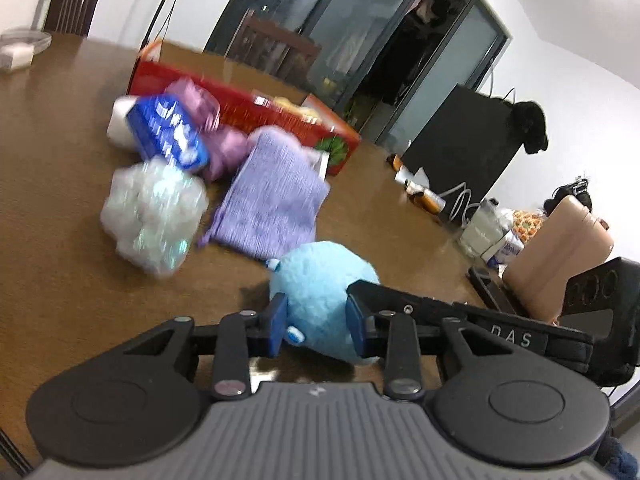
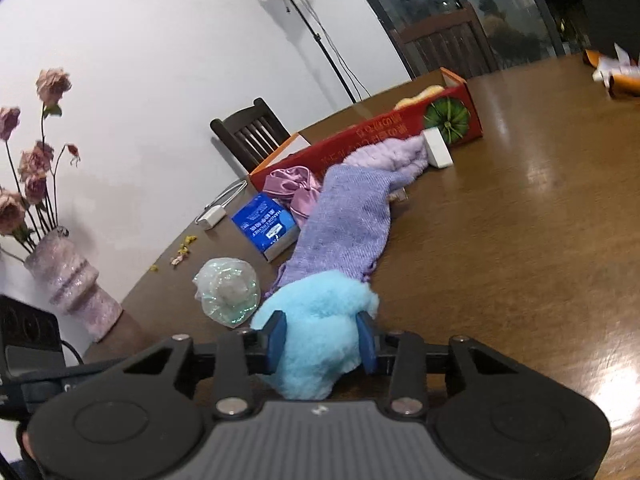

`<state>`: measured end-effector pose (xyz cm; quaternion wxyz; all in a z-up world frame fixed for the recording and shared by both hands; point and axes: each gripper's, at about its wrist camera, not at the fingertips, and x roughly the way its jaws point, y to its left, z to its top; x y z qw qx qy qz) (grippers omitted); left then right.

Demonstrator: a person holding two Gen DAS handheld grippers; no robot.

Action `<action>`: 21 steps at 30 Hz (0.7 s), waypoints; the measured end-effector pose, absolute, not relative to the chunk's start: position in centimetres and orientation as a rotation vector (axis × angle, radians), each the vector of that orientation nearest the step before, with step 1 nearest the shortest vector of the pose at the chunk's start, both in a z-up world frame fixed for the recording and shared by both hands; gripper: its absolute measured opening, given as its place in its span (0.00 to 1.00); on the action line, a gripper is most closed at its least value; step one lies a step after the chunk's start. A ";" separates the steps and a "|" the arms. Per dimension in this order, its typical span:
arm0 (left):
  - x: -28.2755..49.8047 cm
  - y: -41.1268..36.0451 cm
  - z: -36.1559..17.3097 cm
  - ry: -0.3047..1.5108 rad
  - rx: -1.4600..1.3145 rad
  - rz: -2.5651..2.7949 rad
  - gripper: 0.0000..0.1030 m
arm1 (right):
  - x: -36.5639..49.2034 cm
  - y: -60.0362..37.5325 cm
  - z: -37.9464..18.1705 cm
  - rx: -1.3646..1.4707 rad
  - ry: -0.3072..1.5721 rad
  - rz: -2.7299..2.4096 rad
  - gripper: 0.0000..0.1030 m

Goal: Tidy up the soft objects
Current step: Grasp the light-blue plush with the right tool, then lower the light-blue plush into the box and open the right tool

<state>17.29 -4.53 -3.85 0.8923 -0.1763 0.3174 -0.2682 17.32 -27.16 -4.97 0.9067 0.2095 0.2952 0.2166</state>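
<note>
Currently, the left claw (image 1: 318,322) and the right claw (image 2: 320,338) each grip the light-blue plush toy (image 1: 320,280) between blue pads, just above the brown counter (image 2: 500,240). Beyond the toy lies a purple knit cloth (image 2: 344,224), touching a red box (image 2: 376,132). A clear plastic bag (image 2: 228,290), a blue tissue pack (image 2: 264,226) and a pink satin pouch (image 2: 294,188) sit beside the cloth.

Indoor light, moderately bright. Glare streaks on wooden table (image 2: 540,208) at right. Left wrist view motion-blurred, worst on red box (image 1: 248,116). Heavy fisheye curvature, dark corners in both views.
</note>
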 end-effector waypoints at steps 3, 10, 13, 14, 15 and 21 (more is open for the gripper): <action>18.4 -4.7 -1.9 0.599 -0.363 -0.565 0.31 | 17.9 -27.2 -3.1 0.397 0.581 0.441 0.33; 29.5 -3.2 5.5 0.444 -0.323 -0.574 0.32 | 28.2 -26.8 5.0 0.342 0.432 0.528 0.32; 37.3 -1.8 6.7 0.435 -0.312 -0.555 0.33 | 36.5 -25.6 7.5 0.349 0.430 0.558 0.31; 40.3 -1.3 6.6 0.461 -0.320 -0.540 0.33 | 39.3 -25.2 7.9 0.365 0.448 0.562 0.30; 42.4 -0.9 6.4 0.478 -0.328 -0.527 0.33 | 42.7 -24.7 8.0 0.379 0.478 0.572 0.30; 54.1 0.0 3.3 0.615 -0.262 -0.391 0.34 | 58.1 -21.6 4.5 0.475 0.664 0.561 0.29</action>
